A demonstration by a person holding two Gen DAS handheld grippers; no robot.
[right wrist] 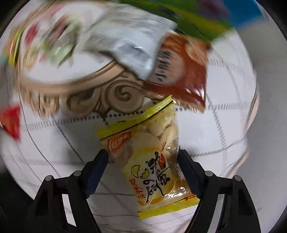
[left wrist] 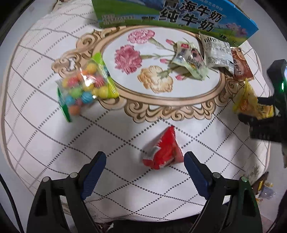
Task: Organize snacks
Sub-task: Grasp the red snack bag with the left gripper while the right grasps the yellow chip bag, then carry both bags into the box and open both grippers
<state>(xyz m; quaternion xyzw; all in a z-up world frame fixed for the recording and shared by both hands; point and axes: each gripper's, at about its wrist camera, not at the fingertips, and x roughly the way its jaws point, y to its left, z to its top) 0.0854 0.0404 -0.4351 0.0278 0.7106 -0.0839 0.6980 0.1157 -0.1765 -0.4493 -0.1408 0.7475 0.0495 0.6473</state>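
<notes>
Glossy clear plastic film is seen on the yellow biscuit packet [right wrist: 152,157] and the gumball bag [left wrist: 84,89]. The counter [left wrist: 44,53] is covered in smooth printed cloth. Printed cardboard forms the milk carton [left wrist: 179,16].

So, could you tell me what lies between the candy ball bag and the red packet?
In the left wrist view, only bare tablecloth lies between the candy ball bag and the red packet.

Bare cloth [left wrist: 125,136] between candy bag [left wrist: 86,89] and red packet [left wrist: 164,152], milk carton [left wrist: 179,16] walling far edge
</notes>
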